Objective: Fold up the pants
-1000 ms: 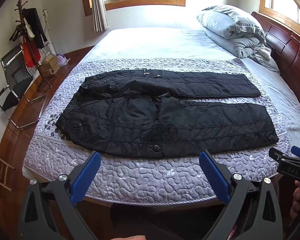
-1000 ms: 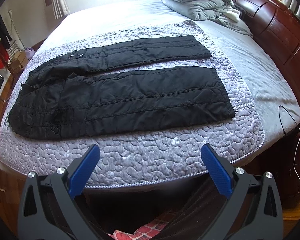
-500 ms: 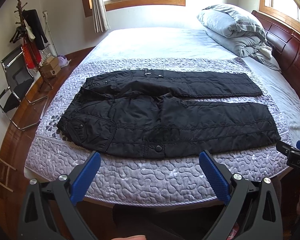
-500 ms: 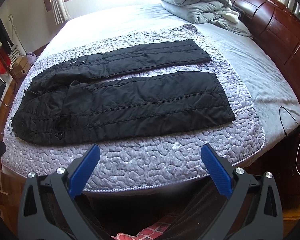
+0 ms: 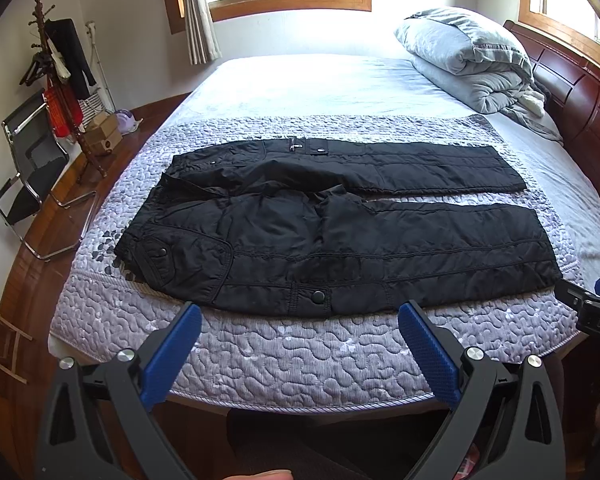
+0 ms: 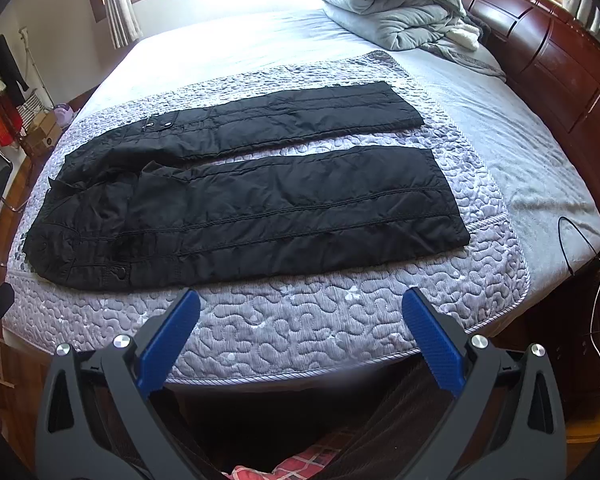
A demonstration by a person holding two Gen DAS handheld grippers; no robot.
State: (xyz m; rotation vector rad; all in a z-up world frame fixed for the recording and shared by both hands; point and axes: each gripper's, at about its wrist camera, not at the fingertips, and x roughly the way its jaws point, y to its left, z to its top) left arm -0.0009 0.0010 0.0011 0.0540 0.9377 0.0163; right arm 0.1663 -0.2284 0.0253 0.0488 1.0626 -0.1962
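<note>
A: We see the black pants (image 5: 332,236) spread flat on the quilted cover (image 5: 300,352) of the bed (image 5: 320,80), long axis running left to right, waistband toward the left, cuffs toward the headboard (image 6: 548,48).

B: Our left tool (image 5: 300,320) and right tool (image 6: 300,304) both gape wide, gripping nothing, short of the bed's near edge.

A: Our far leg's underside is hidden. Since a second ago we've drifted slightly; the pants haven't moved.
</note>
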